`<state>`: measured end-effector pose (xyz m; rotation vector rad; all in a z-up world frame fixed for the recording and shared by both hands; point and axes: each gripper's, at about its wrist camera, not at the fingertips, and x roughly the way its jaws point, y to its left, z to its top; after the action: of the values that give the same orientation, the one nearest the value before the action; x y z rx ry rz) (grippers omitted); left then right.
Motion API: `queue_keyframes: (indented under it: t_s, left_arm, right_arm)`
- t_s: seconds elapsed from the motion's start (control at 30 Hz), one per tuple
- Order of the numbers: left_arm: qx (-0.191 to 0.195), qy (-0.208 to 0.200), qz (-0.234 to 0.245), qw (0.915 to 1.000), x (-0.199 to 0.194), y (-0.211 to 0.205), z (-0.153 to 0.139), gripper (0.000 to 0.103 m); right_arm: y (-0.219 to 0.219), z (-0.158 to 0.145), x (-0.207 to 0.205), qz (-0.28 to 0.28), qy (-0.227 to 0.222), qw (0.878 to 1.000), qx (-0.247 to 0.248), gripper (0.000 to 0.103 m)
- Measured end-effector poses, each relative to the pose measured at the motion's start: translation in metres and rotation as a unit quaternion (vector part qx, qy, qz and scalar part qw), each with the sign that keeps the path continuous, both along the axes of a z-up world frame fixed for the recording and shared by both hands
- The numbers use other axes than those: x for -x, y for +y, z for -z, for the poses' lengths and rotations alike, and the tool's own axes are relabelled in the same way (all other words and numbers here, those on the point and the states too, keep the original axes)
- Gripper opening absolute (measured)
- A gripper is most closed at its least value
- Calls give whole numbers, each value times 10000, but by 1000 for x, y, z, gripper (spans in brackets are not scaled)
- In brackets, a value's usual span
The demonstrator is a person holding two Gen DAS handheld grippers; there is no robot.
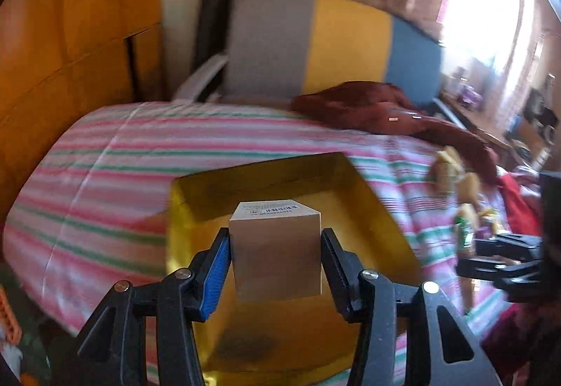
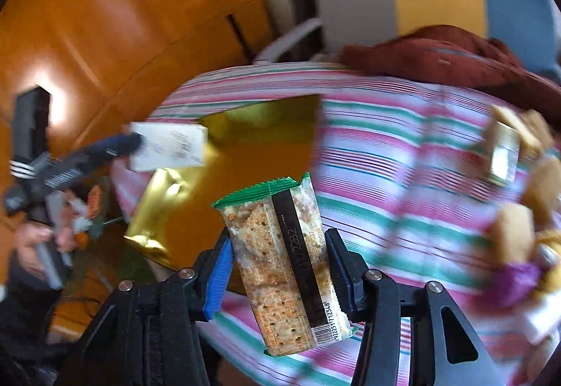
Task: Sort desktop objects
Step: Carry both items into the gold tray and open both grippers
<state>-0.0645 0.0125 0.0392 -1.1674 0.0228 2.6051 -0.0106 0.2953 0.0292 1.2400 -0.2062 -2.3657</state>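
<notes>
left claw (image 1: 276, 254) pinching small box (image 1: 277, 251); right claw (image 2: 279, 266) pinching cracker packet (image 2: 284, 266); snack pile (image 2: 519, 196) blurred.

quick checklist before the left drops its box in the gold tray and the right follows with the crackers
1. Left grip: ok. The left gripper has both fingers pressed on the small box.
2. Left aim: ok. The box hangs over the gold tray.
3. Tray floor: ok. It looks bare under the box.
4. Right grip: ok. The right gripper clamps the cracker packet, which sits tilted.
5. Right aim: not ok. The packet is over the striped cloth, beside the tray.
6. Height of the box above the tray floor: cannot tell.
</notes>
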Motion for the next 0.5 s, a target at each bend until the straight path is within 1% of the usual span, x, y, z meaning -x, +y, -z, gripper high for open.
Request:
queue_keyframes:
  t_s: [0.07,0.1,0.13,0.2,0.23,0.3,0.37,0.4,0.5]
  left_arm:
    - [130,-88,-195,9997,2,-10,12,51]
    - [115,-154,-250,9995,2,-15,17,52]
    - [60,-238,-282,9993,3,-21,22,52]
    - [-17,-329,-348,9989,2,-30,27,52]
    - [-25,-330,-377,9987,1,-34,29,52]
    - [-114,-317,-387,9987,-6,-42,31,54]
    - [-205,-270,-397,9986,-11,-48,29,55]
    - [-217,-237,-427,9986,-14,-50,28,55]
    - [-245,-101,-528,9983,-22,-57,24,55]
  right_arm:
    - [-25,-5,8,-248,-45,9996,102,51]
    - [-34,-5,13,-323,-106,9993,157,51]
    - [-49,-1,22,-447,-272,9983,250,52]
    - [-66,7,34,-486,-486,9970,356,52]
    - [-78,14,43,-500,-660,9955,465,52]
    - [-93,22,51,-538,-851,9929,637,55]
    - [-105,31,58,-539,-1064,9879,989,73]
    - [-110,32,59,-537,-1060,9875,1034,73]
    - [-126,33,57,-602,-1017,9893,856,73]
